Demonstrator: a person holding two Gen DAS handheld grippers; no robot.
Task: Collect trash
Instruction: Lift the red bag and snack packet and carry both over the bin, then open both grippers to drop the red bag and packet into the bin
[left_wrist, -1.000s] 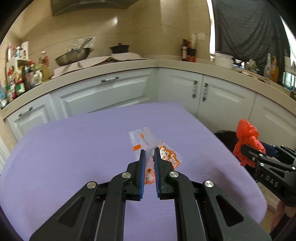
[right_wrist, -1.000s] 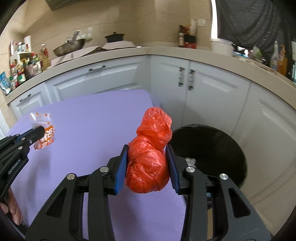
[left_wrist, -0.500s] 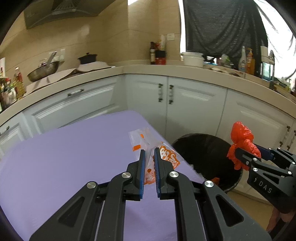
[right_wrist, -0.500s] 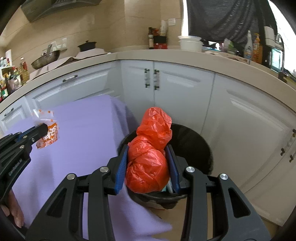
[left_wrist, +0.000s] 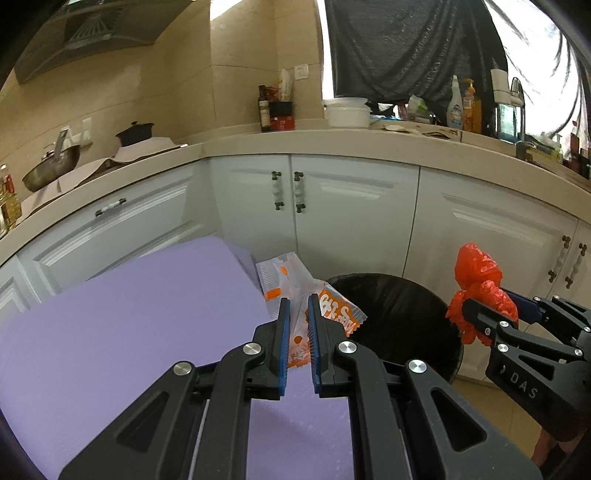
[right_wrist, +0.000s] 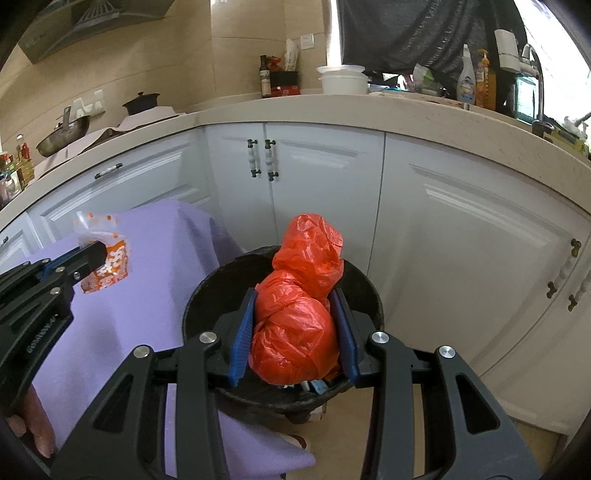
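Note:
My left gripper (left_wrist: 298, 306) is shut on an orange-and-white snack wrapper (left_wrist: 291, 284), held in the air at the right edge of the purple table (left_wrist: 140, 317). My right gripper (right_wrist: 293, 295) is shut on a knotted red plastic bag (right_wrist: 295, 328) and holds it directly above the black trash bin (right_wrist: 218, 280). In the left wrist view the bin (left_wrist: 399, 317) lies just right of the wrapper, with the red bag (left_wrist: 478, 284) and the right gripper (left_wrist: 476, 314) past its right rim. The right wrist view shows the wrapper (right_wrist: 105, 254) in the left gripper (right_wrist: 98, 254) at the left.
White cabinets (left_wrist: 332, 210) under a beige counter (left_wrist: 351, 144) curve behind the bin. On the counter stand a wok (left_wrist: 51, 166), bottles (left_wrist: 264, 110), a white bowl (left_wrist: 347, 110) and cleaning bottles (left_wrist: 461, 103). Some trash lies inside the bin. A hand (right_wrist: 33, 421) shows at lower left.
Both grippers swung to the right with their loads. The red bag went from over the table edge to over the bin; the wrapper reached the table's right edge beside the bin.

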